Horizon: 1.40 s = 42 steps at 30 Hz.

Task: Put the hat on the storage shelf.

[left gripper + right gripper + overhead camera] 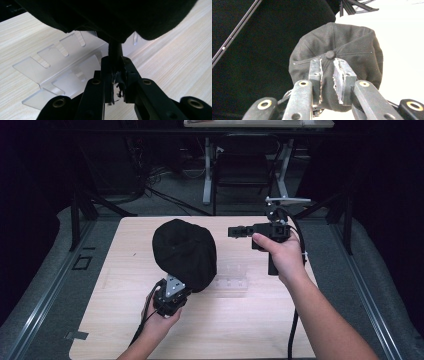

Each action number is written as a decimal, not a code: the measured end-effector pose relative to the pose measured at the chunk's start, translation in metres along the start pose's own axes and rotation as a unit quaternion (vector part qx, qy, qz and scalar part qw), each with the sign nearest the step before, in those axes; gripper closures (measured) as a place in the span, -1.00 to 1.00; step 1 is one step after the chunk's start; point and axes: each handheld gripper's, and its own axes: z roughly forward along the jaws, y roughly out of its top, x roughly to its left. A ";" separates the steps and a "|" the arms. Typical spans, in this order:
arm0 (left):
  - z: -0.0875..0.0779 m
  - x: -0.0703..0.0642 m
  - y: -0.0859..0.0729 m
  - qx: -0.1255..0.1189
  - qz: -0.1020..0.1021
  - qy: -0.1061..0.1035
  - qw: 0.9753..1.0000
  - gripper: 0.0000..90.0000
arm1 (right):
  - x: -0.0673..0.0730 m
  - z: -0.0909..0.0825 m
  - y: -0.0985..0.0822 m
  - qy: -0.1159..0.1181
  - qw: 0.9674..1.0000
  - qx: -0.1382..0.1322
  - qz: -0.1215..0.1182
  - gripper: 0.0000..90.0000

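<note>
Black cap [184,252] hangs just above the surface [235,320], pinched at its near edge by the left gripper [172,287], whose jaws press together on the fabric. A clear stand [60,67] sits just beyond, under the cap. The right gripper [235,231], jaws parted and empty, is level with the crown, pointing leftward at the top button [329,54]. That hand is the free one for a second hold.

My light wooden table [250,330] sits on grey carpet [45,285] with metal rails [40,295] along both sides. Beyond it I see a dark chair [243,170], a white-legged desk [207,170] and floor cables [155,180] in a dim room
</note>
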 end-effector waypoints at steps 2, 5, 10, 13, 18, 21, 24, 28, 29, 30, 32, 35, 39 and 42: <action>0.000 -0.001 -0.002 0.001 0.002 -0.001 1.000 0.83 | -0.001 -0.001 -0.002 -0.001 1.000 0.000 -0.002 0.68; 0.000 -0.003 -0.005 0.001 0.001 0.003 1.000 0.82 | -0.003 -0.004 -0.008 -0.019 1.000 -0.004 -0.011 0.67; 0.002 -0.003 -0.008 0.001 0.007 0.003 1.000 0.74 | -0.008 -0.008 -0.014 -0.031 0.999 -0.006 -0.017 0.65; 0.001 -0.002 -0.010 0.000 -0.001 0.004 1.000 0.67 | -0.012 -0.010 -0.021 -0.049 0.998 -0.008 -0.026 0.61; 0.000 0.000 -0.012 0.000 -0.004 0.005 1.000 0.56 | -0.015 -0.011 -0.030 -0.080 0.995 -0.009 -0.052 0.57; -0.001 0.000 -0.012 0.001 -0.006 0.008 1.000 0.50 | -0.018 -0.011 -0.038 -0.109 0.991 -0.008 -0.073 0.53; -0.001 0.000 -0.013 0.003 -0.006 0.011 1.000 0.39 | -0.021 -0.011 -0.044 -0.125 0.989 -0.007 -0.080 0.52; -0.003 0.001 -0.015 0.000 -0.006 0.003 1.000 0.25 | -0.024 -0.012 -0.053 -0.149 0.984 -0.009 -0.101 0.48; -0.004 0.001 -0.016 0.001 -0.010 0.000 1.000 0.22 | -0.024 -0.011 -0.057 -0.157 0.982 -0.012 -0.109 0.48; -0.004 0.001 -0.016 0.001 -0.010 0.000 1.000 0.19 | -0.024 -0.011 -0.057 -0.157 0.982 -0.012 -0.109 0.48; -0.007 0.000 -0.018 -0.006 -0.026 0.009 1.000 0.16 | -0.026 -0.011 -0.062 -0.173 0.977 -0.013 -0.124 0.46; -0.012 0.002 -0.020 -0.007 -0.025 0.005 1.000 0.09 | -0.031 -0.007 -0.073 -0.195 0.972 0.000 -0.134 0.44; -0.020 0.006 -0.024 -0.012 -0.036 -0.001 0.999 0.03 | -0.033 -0.001 -0.085 -0.209 0.965 -0.002 -0.159 0.41; -0.025 0.009 -0.026 -0.014 -0.039 -0.002 0.999 0.00 | -0.032 0.003 -0.092 -0.237 0.954 0.011 -0.182 0.40</action>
